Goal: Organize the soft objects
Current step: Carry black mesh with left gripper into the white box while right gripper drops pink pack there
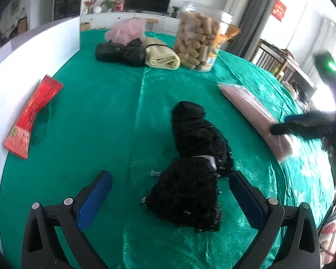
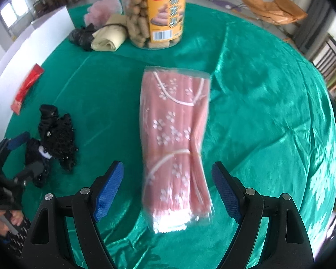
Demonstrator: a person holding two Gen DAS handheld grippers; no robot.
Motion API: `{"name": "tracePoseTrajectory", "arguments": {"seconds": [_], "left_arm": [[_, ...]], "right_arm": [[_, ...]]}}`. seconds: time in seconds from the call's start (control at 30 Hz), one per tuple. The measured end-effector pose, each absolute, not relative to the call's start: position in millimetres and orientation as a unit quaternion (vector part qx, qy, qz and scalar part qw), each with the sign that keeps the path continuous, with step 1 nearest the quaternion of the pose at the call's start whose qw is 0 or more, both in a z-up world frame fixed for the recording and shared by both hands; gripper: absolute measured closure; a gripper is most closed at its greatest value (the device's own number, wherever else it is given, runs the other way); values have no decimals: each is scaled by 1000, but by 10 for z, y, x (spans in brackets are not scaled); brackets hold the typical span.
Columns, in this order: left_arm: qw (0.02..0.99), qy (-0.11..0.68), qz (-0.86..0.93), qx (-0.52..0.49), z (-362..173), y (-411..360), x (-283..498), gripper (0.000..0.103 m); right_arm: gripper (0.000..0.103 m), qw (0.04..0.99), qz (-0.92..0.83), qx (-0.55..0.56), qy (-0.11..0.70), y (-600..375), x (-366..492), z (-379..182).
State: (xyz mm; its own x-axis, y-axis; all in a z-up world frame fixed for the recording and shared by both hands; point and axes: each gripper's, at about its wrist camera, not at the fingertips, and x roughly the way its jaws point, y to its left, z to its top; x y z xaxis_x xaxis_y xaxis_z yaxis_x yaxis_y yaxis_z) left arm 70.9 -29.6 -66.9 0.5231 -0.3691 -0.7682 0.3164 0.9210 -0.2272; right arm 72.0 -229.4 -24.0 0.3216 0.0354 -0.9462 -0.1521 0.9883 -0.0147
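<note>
A black beaded fabric bundle (image 1: 197,168) lies on the green tablecloth (image 1: 100,112). My left gripper (image 1: 171,179) is open, its blue pads on either side of the bundle's near end. The bundle also shows in the right wrist view (image 2: 53,139). A pink flowered cloth in a clear bag (image 2: 177,143) lies flat in the right wrist view. My right gripper (image 2: 168,174) is open, its fingers on either side of the bag's near half. The bag also shows in the left wrist view (image 1: 255,116).
At the far side stand a clear jar of biscuits (image 1: 199,38), a rolled yellow cloth (image 1: 162,55), a black bundle (image 1: 121,52) and pink mesh (image 1: 127,30). A red packet (image 1: 30,116) lies at the left, against a white board (image 1: 15,85).
</note>
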Motion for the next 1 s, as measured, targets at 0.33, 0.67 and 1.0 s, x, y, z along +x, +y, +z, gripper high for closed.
{"name": "tracePoseTrajectory", "arguments": {"seconds": [0.33, 0.67, 1.0], "left_arm": [[870, 440, -202, 98, -712, -768, 729, 66], [884, 429, -181, -49, -342, -63, 460, 67], [933, 342, -44, -105, 783, 1599, 325, 67]], "right_arm": [[65, 800, 42, -17, 598, -2398, 991, -528], [79, 822, 68, -21, 566, -2276, 419, -221], [79, 850, 245, -9, 465, -451, 678, 970]]}}
